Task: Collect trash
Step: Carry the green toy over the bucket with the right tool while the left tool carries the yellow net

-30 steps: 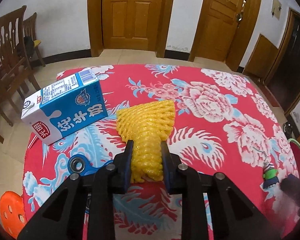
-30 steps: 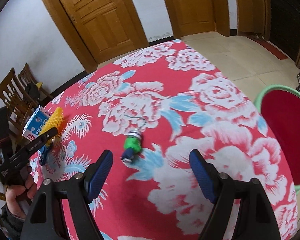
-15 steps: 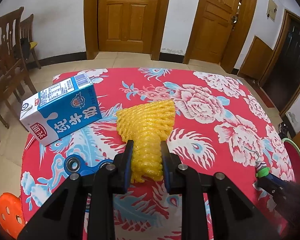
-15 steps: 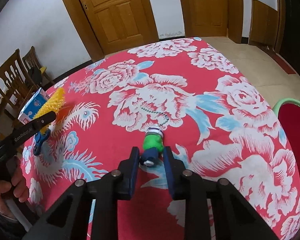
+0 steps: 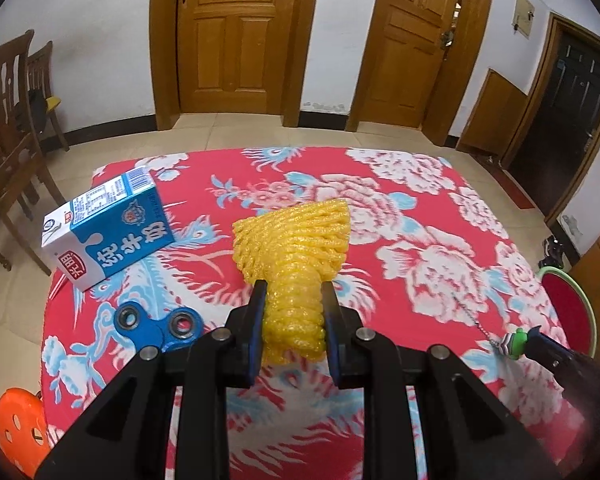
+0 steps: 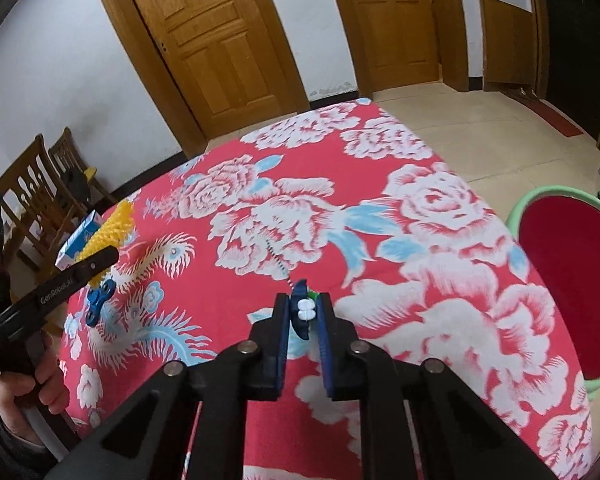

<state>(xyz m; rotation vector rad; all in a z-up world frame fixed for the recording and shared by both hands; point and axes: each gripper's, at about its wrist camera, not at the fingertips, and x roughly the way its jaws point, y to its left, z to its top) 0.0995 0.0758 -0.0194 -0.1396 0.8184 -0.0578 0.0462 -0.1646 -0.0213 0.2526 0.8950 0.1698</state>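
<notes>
Clamping a yellow foam fruit net (image 5: 296, 256) by its narrow end, the left gripper (image 5: 293, 330) holds it over the counter (image 5: 440, 200), which wears a red cloth printed with white and blue flowers; the net's wide end fans out ahead of the jaws. To its left a blue and white milk carton (image 5: 108, 230) lies on its side near the counter's edge, with a blue fidget spinner (image 5: 152, 322) just in front of it. The right gripper (image 6: 303, 314) has just been closing and now pinches a small green and blue keychain toy (image 6: 302, 312), its bead chain (image 6: 278, 262) trailing across the cloth. A red basin with a green rim (image 6: 540, 200) sits beside the counter on the right.
</notes>
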